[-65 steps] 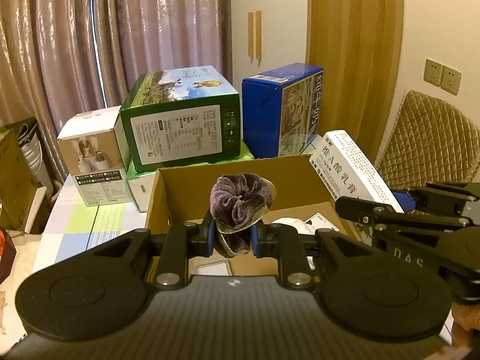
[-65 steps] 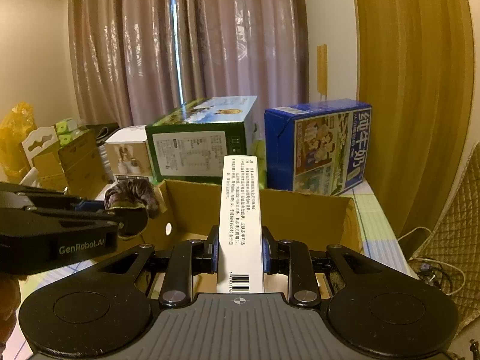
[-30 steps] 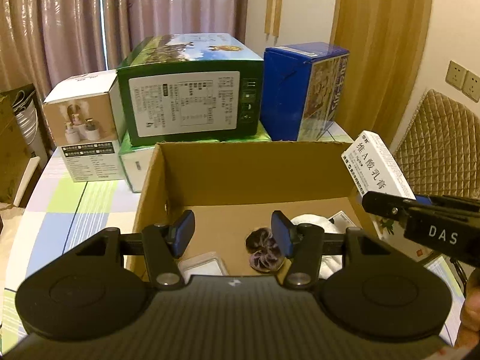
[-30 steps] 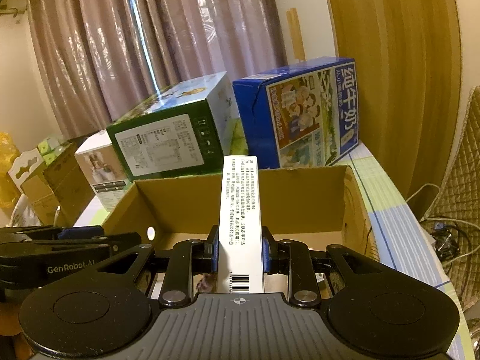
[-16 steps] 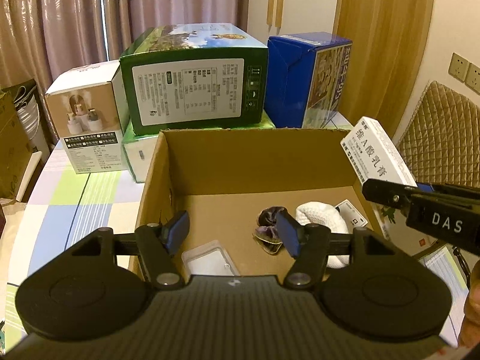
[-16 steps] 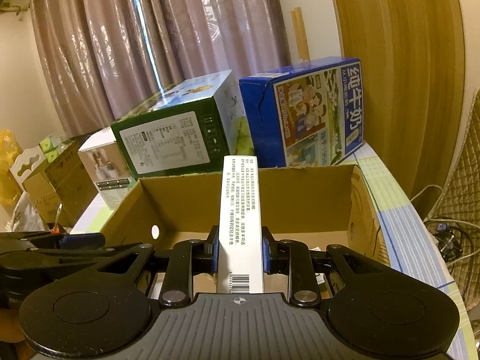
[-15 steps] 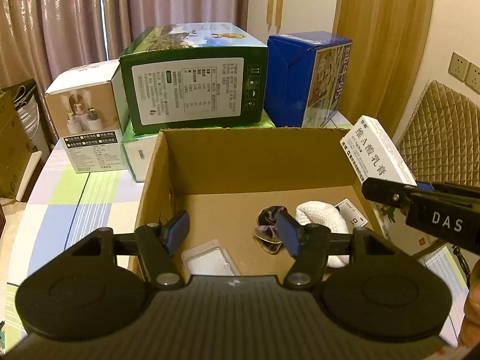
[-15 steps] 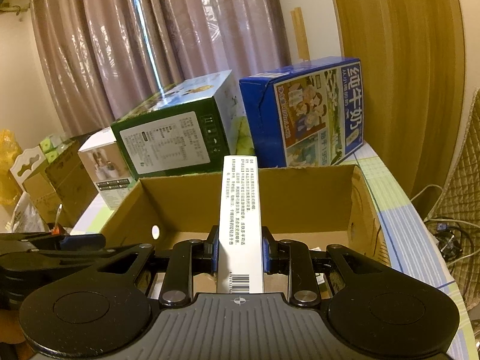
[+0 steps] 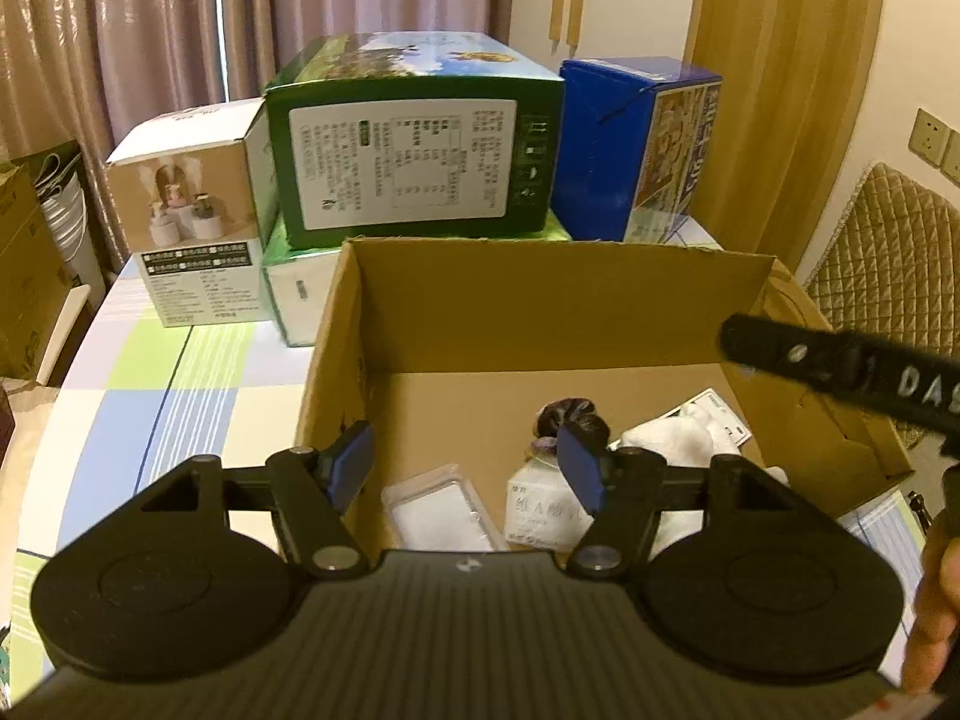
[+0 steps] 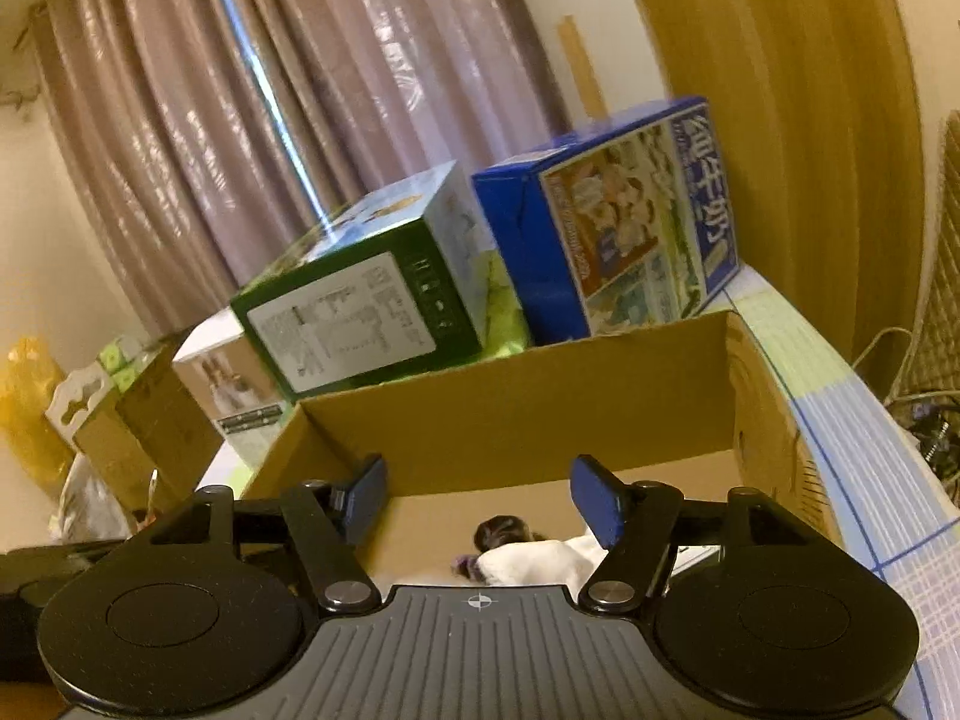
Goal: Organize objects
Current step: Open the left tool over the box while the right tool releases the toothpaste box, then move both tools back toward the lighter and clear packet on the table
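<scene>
Cardboard is what the open box (image 9: 600,312) on the checked table (image 9: 180,360) is made of, and it is now holding four things. A moment ago the right claw (image 10: 480,495) was clamping a long white carton; now its blue pads are standing apart with nothing between them, and the white carton (image 9: 543,510) is lying on the box floor, near the front wall. Just beside it are sitting a clear plastic case (image 9: 435,507), a dark hair scrunchie (image 9: 567,420) and a white cloth (image 9: 684,438) — the scrunchie having been let go by the left claw (image 9: 471,468) shortly before. That claw is also hanging open and empty above the front edge. Judgement: both drops are looking complete — both claws are free to fetch whatever is remaining outside.
</scene>
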The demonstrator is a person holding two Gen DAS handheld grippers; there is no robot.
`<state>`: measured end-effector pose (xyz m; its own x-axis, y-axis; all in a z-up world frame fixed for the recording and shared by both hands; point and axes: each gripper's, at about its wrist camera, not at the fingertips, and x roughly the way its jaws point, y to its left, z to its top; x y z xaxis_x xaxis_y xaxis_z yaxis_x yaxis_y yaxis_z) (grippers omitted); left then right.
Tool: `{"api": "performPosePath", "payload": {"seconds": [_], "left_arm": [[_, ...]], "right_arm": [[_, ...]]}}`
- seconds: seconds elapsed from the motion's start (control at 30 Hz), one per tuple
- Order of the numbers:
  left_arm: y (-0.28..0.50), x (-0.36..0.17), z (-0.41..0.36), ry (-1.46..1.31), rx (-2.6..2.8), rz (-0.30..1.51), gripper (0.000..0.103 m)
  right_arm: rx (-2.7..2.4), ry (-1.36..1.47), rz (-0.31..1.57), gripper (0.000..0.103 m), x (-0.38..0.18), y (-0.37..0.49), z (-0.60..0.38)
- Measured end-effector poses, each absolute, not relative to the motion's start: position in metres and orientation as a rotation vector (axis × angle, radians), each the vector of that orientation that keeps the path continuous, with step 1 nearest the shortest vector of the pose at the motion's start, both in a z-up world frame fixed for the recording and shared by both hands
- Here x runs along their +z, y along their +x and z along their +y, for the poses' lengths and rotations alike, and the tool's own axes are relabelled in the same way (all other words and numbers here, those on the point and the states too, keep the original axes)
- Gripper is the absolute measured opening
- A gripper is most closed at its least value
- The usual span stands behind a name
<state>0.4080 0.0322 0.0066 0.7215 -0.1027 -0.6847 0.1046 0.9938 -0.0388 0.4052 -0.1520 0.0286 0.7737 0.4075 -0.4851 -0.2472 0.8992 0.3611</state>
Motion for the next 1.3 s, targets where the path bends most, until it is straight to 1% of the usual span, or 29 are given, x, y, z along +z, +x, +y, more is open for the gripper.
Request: {"api": "performPosePath", "payload": {"seconds": [0.17,0.37,0.53,0.63,0.7,0.77,1.13,1.3], "left_arm": [[0.407,0.004,0.035,0.002,-0.113,0.757,0.063],[0.403,0.008,0.031,0.017,-0.124,0.747,0.066],[0.392,0.015,0.025,0.045,-0.134,0.73,0.068],[0.381,0.021,0.022,0.059,-0.137,0.711,0.071],[0.372,0.024,0.021,0.062,-0.143,0.699,0.075],[0.362,0.025,0.019,0.071,-0.146,0.689,0.077],[0.295,0.022,0.02,0.073,-0.161,0.693,0.085],[0.267,0.014,0.02,0.086,-0.152,0.714,0.087]], "right_arm": [[0.355,0.284,0.585,0.065,0.028,0.405,-0.155],[0.35,0.266,0.567,0.066,0.029,0.397,-0.161],[0.34,0.239,0.521,0.068,0.037,0.377,-0.168],[0.334,0.23,0.515,0.076,0.039,0.36,-0.175],[0.334,0.234,0.525,0.084,0.039,0.347,-0.18],[0.333,0.23,0.532,0.087,0.04,0.336,-0.183],[0.304,0.228,0.59,0.091,0.028,0.281,-0.213],[0.323,0.196,0.636,0.098,0.021,0.259,-0.216]]}}
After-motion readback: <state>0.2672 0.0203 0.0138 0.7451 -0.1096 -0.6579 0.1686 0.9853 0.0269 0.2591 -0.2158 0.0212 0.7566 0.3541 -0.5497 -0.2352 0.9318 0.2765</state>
